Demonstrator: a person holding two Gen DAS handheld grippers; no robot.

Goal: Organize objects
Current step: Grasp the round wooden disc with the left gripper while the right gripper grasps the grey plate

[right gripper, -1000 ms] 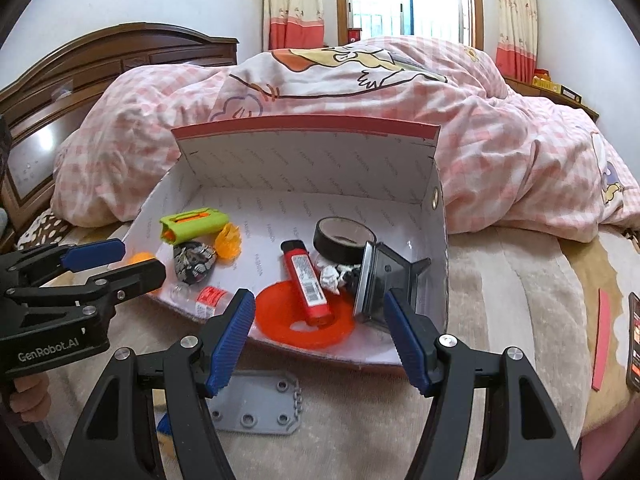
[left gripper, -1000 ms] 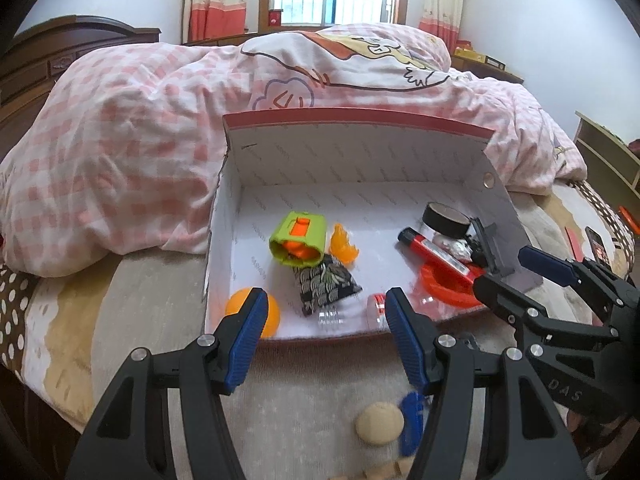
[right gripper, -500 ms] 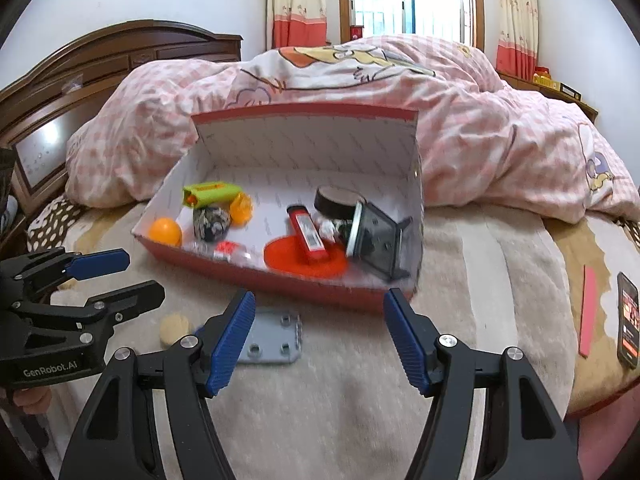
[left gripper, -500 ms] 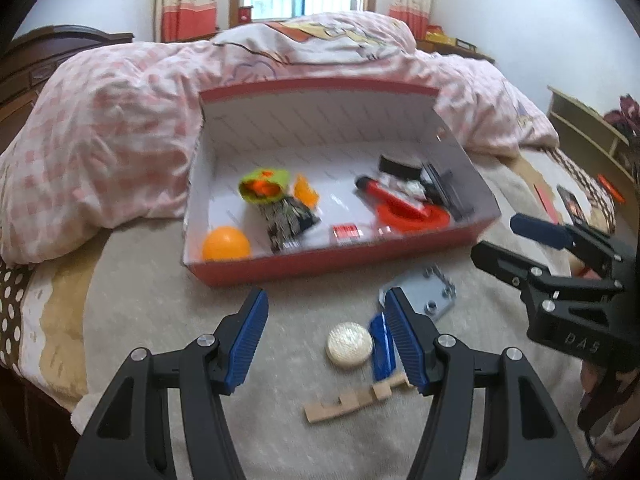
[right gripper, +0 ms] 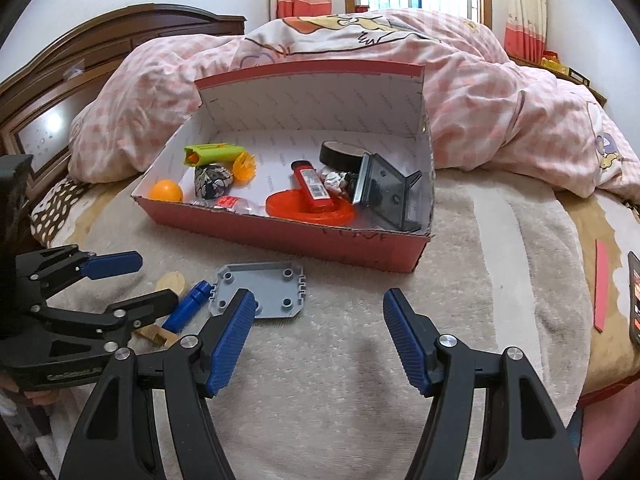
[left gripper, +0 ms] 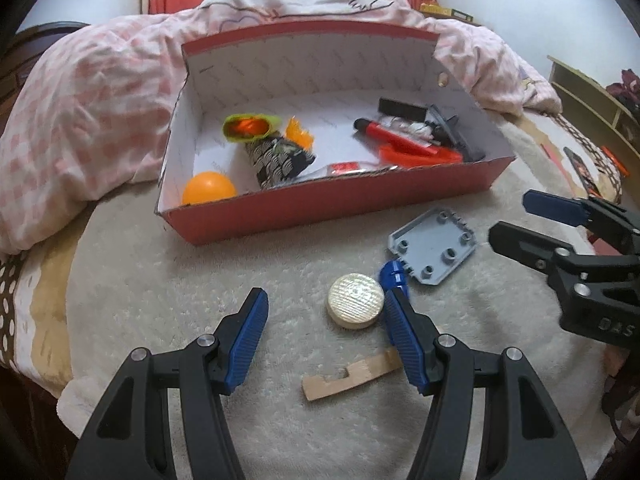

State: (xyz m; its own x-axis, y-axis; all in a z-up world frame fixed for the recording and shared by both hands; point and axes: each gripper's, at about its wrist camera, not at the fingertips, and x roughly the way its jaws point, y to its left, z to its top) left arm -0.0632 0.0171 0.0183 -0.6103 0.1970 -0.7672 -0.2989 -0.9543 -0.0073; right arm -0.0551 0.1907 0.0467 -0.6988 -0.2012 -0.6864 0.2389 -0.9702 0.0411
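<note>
Red cardboard box point(left gripper: 340, 204) mid-bed, holding small items. Left gripper point(left gripper: 324, 320) and right gripper point(right gripper: 318, 324) both gaping, empty, above beige blanket point(right gripper: 360, 380).

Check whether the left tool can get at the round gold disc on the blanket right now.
Probably yes. The disc lies flat and uncovered just ahead of the open left tool, slightly toward its right finger. The blue cylinder sits close beside it and might get nudged.

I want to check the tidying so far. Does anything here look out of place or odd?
Yes. Four things lie loose on the blanket outside the red box: a grey plate, a round cream disc, a blue cylinder and a notched wooden piece. Inside the box, a dark frame leans tilted against the side wall.
</note>
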